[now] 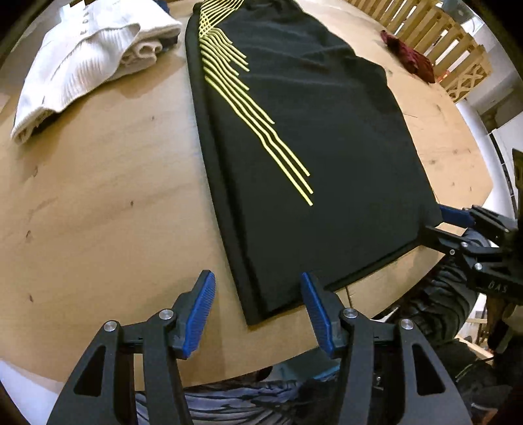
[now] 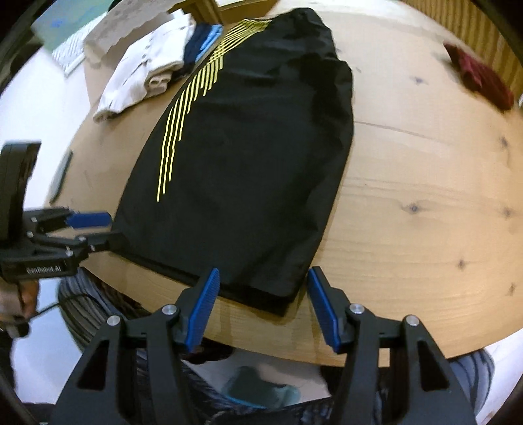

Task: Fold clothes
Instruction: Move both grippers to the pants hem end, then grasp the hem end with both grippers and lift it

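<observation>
Blue ribbed fingers (image 1: 201, 314) of the left gripper (image 1: 258, 310) stand spread apart over the near left corner of the black garment (image 1: 310, 137), with that corner lying on the table between them and no pad pressing on it. On the right gripper (image 2: 263, 304) the fingers (image 2: 204, 305) are likewise spread, straddling the near right corner of the same garment without pinching it. Folded lengthwise into a long dark panel, the garment lies flat on the wooden table (image 1: 98, 202), running from the near edge toward the far side, with a fan of yellow stripes (image 1: 248, 108) along its left half. At the far left sits a folded white knitted garment (image 1: 88, 62); beside it in the right wrist view are folded dark and light blue clothes (image 2: 202, 42). A crumpled dark red cloth (image 1: 408, 55) lies on the table at the far right, near a slatted wooden railing (image 1: 434, 29). Below the near table edge a person's striped clothing (image 1: 235, 402) shows.
</observation>
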{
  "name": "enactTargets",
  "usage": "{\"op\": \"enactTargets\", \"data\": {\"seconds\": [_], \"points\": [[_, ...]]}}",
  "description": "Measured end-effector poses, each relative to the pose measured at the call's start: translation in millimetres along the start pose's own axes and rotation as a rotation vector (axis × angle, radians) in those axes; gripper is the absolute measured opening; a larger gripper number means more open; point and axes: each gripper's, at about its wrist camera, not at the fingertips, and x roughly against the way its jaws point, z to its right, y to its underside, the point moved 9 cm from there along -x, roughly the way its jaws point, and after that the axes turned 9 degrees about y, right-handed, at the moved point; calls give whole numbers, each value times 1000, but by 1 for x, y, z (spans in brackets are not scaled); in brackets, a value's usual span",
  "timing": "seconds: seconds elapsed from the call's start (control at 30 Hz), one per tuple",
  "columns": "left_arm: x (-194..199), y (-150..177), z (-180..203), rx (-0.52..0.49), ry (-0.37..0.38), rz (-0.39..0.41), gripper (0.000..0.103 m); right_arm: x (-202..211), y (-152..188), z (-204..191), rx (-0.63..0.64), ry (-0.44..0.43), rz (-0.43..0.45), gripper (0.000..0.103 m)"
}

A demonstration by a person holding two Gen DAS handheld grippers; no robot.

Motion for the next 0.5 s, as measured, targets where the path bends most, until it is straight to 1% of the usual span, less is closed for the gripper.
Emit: {"op": "enactTargets", "data": {"seconds": [0.07, 0.2, 0.27, 0.3, 0.33, 0.37, 0.4, 0.43, 0.47, 0.5], "points": [[-1, 1, 4, -20, -15, 0, 55, 0, 0, -2, 22, 10, 1, 56], [-5, 2, 15, -74, -23, -4, 55, 0, 1, -6, 71, 10, 8, 55], [-5, 4, 20, -97, -19, -5, 54, 1, 1, -7, 95, 10, 18, 55], [-5, 4, 22, -106, -17, -2, 51, 1, 1, -6, 100, 9, 23, 53], [-5, 4, 24, -115, -16, 3, 44, 2, 1, -4, 102, 13, 31, 47], [-5, 4, 25, -121, -5, 11, 40, 2, 1, -2, 106, 24, 40, 41], [-4, 4, 28, -123, 15, 18, 29, 3, 1, 1, 107, 32, 46, 32], [-5, 3, 30, -125, 42, 20, 19, 3, 0, 3, 102, 27, 49, 26], [-5, 3, 32, -122, 70, 22, 17, 3, 0, 5, 92, 10, 48, 22], [-5, 4, 32, -113, 96, 24, 13, 2, -1, 8, 77, -9, 45, 15]]}}
